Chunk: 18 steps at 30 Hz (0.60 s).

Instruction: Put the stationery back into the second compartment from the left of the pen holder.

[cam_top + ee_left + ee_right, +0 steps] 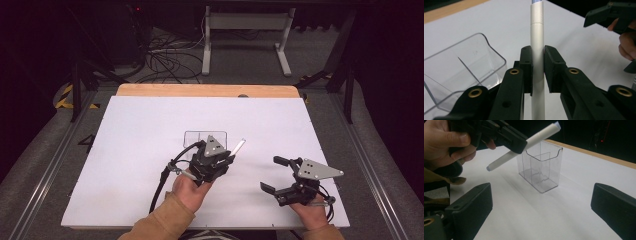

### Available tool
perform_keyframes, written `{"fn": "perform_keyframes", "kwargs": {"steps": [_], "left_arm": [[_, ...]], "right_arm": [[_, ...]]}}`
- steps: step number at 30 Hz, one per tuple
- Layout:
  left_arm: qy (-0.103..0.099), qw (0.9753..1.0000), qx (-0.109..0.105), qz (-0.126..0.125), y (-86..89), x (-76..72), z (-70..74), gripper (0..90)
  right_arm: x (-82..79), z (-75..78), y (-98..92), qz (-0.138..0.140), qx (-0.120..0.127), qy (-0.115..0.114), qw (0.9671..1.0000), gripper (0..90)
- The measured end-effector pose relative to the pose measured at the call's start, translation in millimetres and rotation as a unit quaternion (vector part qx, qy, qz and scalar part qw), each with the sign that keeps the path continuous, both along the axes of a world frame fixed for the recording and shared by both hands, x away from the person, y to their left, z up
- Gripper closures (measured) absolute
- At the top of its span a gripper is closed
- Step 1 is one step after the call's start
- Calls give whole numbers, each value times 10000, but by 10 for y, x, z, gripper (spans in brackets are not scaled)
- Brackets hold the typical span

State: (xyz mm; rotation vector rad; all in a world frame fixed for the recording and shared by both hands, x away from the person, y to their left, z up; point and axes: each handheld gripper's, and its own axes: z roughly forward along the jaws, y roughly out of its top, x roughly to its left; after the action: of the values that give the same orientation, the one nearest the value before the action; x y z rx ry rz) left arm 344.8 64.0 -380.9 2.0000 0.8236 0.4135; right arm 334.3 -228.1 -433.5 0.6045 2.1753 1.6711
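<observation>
Item: white marker pen (537, 50), clamped mid-barrel between the jaws of the left hand-held gripper (212, 159), held clear of the table (140, 150) at a slant, beside and slightly above a clear plastic holder (541, 168). Holder: upright, divided into compartments, standing empty near the table's centre, apart from both grippers. Right hand-held gripper (278, 175): jaws spread wide, nothing between them, resting low toward the near right of the table, well apart from the holder. Likely intent, by judgement: pen into holder. Risks: the pen is slanted while the holder's opening faces up, so an unturned pen may strike the rim or the inner divider; the holder looks light and unbraced, so a sideways knock could tip or slide it; the smooth round barrel could rotate or slip in the grip. Obstructions: none between pen and holder; the white sheet around them is bare. Surroundings: wooden table edge (200, 90) at the far side, white frame legs (245, 35) and cables (170, 60) on the floor beyond.
</observation>
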Motion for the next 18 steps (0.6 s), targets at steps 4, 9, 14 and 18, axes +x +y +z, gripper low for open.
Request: {"fn": "perform_keyframes", "kwargs": {"steps": [4,9,14,18], "left_arm": [[-164,9997,-188,-9,49,-5,49,784],[-303,9984,-478,-10,108,11,124,783],[-328,9955,-874,-138,189,47,191,783],[-542,9934,-991,-181,227,51,227,783]], "right_arm": [[1,-2,2,9,-2,5,10000,42],[3,-6,5,19,-5,13,10000,43],[2,-5,4,24,7,13,10000,42],[4,-9,10,39,-6,25,10000,42]]}}
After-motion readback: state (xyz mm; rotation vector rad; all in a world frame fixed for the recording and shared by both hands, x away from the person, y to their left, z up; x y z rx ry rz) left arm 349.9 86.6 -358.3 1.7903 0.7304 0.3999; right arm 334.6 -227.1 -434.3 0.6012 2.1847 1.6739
